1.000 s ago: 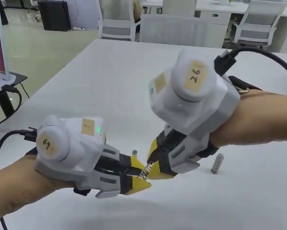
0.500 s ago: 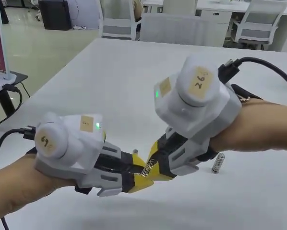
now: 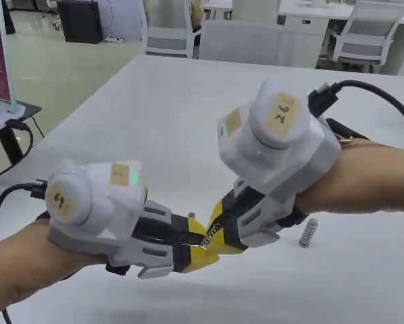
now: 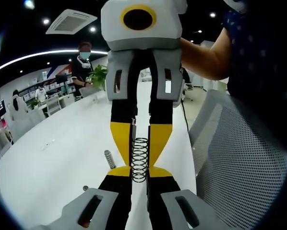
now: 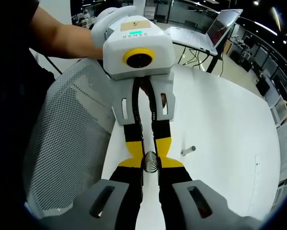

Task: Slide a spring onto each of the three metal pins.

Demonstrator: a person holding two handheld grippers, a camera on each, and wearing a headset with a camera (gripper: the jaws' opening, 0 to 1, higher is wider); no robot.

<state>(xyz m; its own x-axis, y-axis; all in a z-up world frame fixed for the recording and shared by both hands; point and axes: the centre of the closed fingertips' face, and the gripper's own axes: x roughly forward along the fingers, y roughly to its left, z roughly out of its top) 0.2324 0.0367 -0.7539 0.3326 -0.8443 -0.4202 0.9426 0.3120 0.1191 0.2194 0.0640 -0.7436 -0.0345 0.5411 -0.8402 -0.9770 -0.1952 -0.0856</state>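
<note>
My two grippers meet tip to tip low over the white table [image 3: 155, 121]. The right gripper [image 3: 219, 237] is shut on a small steel spring [image 3: 209, 235], seen end-on between its yellow tips [image 5: 150, 162]. My left gripper [image 4: 140, 175] faces it with its jaws shut at the spring's lower end [image 4: 140, 160]. A thin metal pin tip [image 4: 133, 127] pokes out past the spring, so the left gripper appears to hold that pin. A loose spring [image 3: 308, 231] lies to the right. Another pin [image 5: 187, 151] lies on the table nearby.
Grey mesh chairs [image 3: 249, 42] stand along the table's far edge. A black cable [image 3: 371, 74] runs from the right gripper over the person's forearm. A laptop [image 5: 215, 33] sits on a side table. The table stretches bare toward the far left.
The grippers have drawn slightly closer together, and less of the spring shows between their tips. The loose spring has not moved.
</note>
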